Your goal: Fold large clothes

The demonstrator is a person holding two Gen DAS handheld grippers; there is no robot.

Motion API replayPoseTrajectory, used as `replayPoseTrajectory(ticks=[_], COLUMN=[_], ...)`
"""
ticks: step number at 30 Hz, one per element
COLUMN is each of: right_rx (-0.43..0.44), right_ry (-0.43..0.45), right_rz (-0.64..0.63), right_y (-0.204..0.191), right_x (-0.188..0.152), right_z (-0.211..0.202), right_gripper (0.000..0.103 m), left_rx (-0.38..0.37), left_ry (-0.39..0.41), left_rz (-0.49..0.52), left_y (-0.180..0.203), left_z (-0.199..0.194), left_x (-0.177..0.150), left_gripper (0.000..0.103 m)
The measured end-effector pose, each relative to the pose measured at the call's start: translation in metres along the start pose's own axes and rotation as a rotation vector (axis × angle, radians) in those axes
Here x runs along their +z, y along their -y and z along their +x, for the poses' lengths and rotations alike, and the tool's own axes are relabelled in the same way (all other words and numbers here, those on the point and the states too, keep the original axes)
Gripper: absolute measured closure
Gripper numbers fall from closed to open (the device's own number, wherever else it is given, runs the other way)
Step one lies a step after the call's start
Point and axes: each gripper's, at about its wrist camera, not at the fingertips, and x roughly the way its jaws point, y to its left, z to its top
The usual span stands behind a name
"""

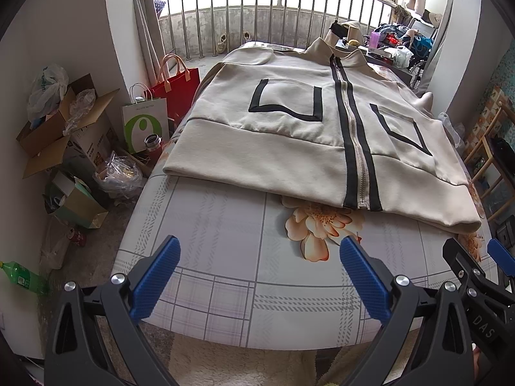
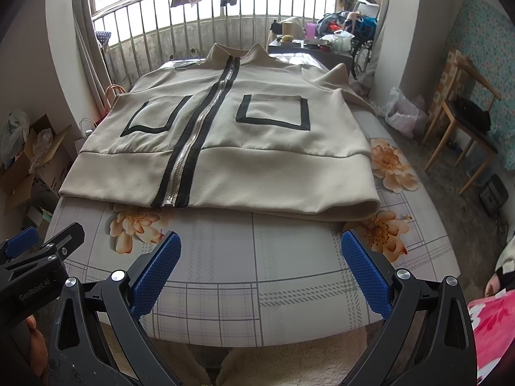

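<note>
A large beige jacket point(image 1: 289, 122) point(image 2: 257, 148) lies flat and zipped on the table, collar at the far end, hem toward me. It has a silver zipper with black trim and two black-edged pockets. Its sleeves look tucked in at the sides. My left gripper point(image 1: 260, 251) hovers open over the floral cloth just short of the hem, left of the zipper's end. My right gripper point(image 2: 260, 247) is open too, in front of the hem's right half. Nothing sits between either pair of blue pads point(image 1: 157, 276) point(image 2: 363, 270). Each gripper shows at the edge of the other's view.
The table point(image 1: 225, 257) wears a checked cloth with orange flowers. Left on the floor stand cardboard boxes point(image 1: 61, 128), a red bag point(image 1: 175, 87), a paper bag and a green bottle point(image 1: 22, 278). A wooden chair point(image 2: 463, 119) stands right. Railing and a cluttered side table point(image 2: 309, 45) lie beyond.
</note>
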Motion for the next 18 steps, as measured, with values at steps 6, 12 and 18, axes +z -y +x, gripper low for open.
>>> replayPoseTrajectory(ticks=[6, 12, 18], right_rx=[0.001, 0.001, 0.003], right_ry=[-0.002, -0.002, -0.003], right_rz=[0.002, 0.002, 0.002], right_y=[0.001, 0.001, 0.0014], right_x=[-0.0007, -0.0007, -0.001], right_z=[0.0015, 0.0014, 0.0017], right_gripper=[0.008, 0.008, 0.008], left_rx=[-0.001, -0.001, 0.0], left_ry=[0.0, 0.0, 0.0], left_rz=[-0.001, 0.0, -0.001], left_y=[0.0004, 0.0002, -0.0006], left_z=[0.0002, 0.0002, 0.0004], left_x=[0.0, 0.0001, 0.0004], left_gripper=[0.006, 0.006, 0.006])
